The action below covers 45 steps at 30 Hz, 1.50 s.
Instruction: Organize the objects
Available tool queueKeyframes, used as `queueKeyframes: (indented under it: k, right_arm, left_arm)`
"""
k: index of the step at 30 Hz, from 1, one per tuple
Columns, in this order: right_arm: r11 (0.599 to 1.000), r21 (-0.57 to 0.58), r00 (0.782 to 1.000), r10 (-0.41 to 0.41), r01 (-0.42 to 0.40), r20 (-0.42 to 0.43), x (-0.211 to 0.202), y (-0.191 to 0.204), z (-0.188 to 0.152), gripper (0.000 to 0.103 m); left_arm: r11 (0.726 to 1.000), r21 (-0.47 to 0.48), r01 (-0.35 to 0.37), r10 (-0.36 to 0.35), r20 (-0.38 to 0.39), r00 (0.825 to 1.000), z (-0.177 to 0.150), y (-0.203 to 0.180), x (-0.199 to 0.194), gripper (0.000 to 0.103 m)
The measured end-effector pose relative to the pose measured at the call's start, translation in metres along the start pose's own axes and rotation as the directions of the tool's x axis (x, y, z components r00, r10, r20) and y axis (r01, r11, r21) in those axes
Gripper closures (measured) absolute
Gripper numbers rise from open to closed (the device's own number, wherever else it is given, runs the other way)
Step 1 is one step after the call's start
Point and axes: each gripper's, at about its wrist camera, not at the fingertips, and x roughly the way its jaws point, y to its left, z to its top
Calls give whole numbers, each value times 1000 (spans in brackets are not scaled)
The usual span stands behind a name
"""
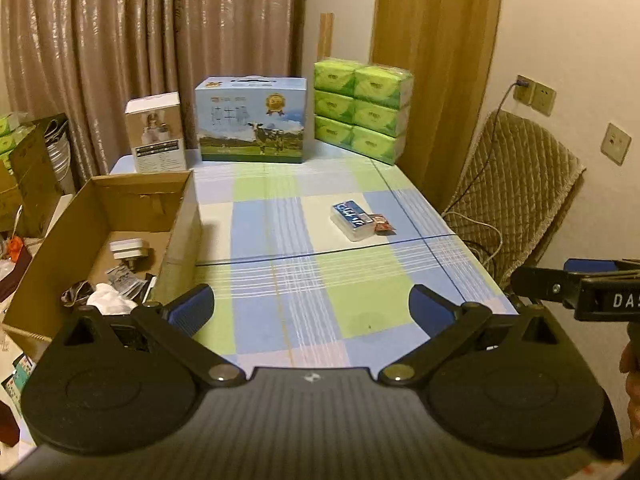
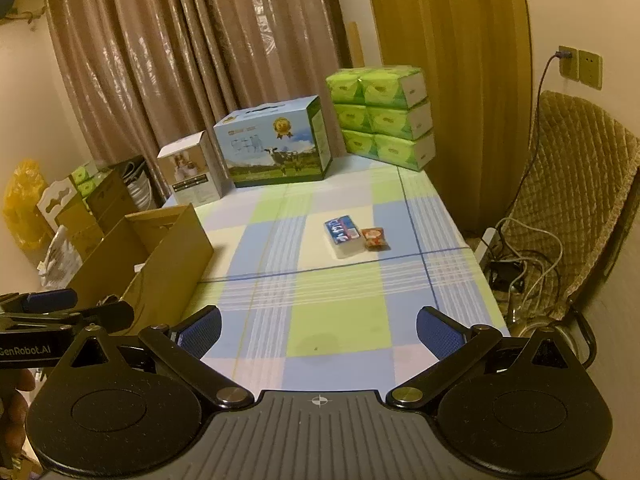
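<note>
Left of the left gripper [image 1: 311, 306]: an open cardboard box [image 1: 182, 216] along the table's left edge, holding a white plug adapter [image 1: 129, 251] and crumpled wrappers. Both pairs of tongs spread wide and empty, the right gripper [image 2: 319, 328] likewise. Ahead, bare checked tablecloth [image 2: 340, 320], open room up to the far row of cartons. Forward and slightly right of both tongs: blue tissue pack [image 2: 343, 235], touching a small red snack packet [image 2: 375, 238], near the right edge.

I see a room in a home: long curtains [image 1: 140, 40], a table with a checked cloth [image 1: 304, 220], tissue packs [image 1: 362, 114] and a padded chair [image 1: 516, 184].
</note>
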Motion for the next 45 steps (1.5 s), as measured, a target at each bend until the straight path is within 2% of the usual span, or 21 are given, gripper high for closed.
queueKeyframes:
  k: [16,22,27,28,29,31,36,41,45]
  right_arm:
    - [1000,25,1000,-19,19,-3,9,-26,2,2]
    - [999,5,999,-38,38,11,31,-40,14,2]
    - [998,3,998,-60,60,23,68,-62,28,3]
    - [998,5,998,-62,62,19,78,-67,31,5]
    - [998,6,998,-58,58,16,89,-72,33,13]
    - [998,5,998,-56,56,10,112,-80,39,23]
    - [999,13,999,-49,49,-11,176,-100,49,29]
    - [999,6,999,-37,37,-27,238,-108,54,45]
    - [999,15,999,-35,36,-32,283,-114,56,51]
  left_arm:
    - [999,37,4,-2,-41,999,3,-17,24,1]
    - [1000,21,-19,20,-47,999,16,-14,55,1]
    - [999,4,-45,45,-44,998,31,-9,95,1]
    - [999,0,-47,47,-49,998,34,-9,106,1]
    - [999,0,-49,49,-55,997,37,-9,117,1]
    - [999,6,-54,54,-65,996,40,-9,141,1]
    - [999,19,-46,48,-90,995,48,-13,206,1]
    - [999,29,-44,47,-112,993,50,-14,263,1]
    - [998,27,-48,51,-128,990,52,-9,297,1]
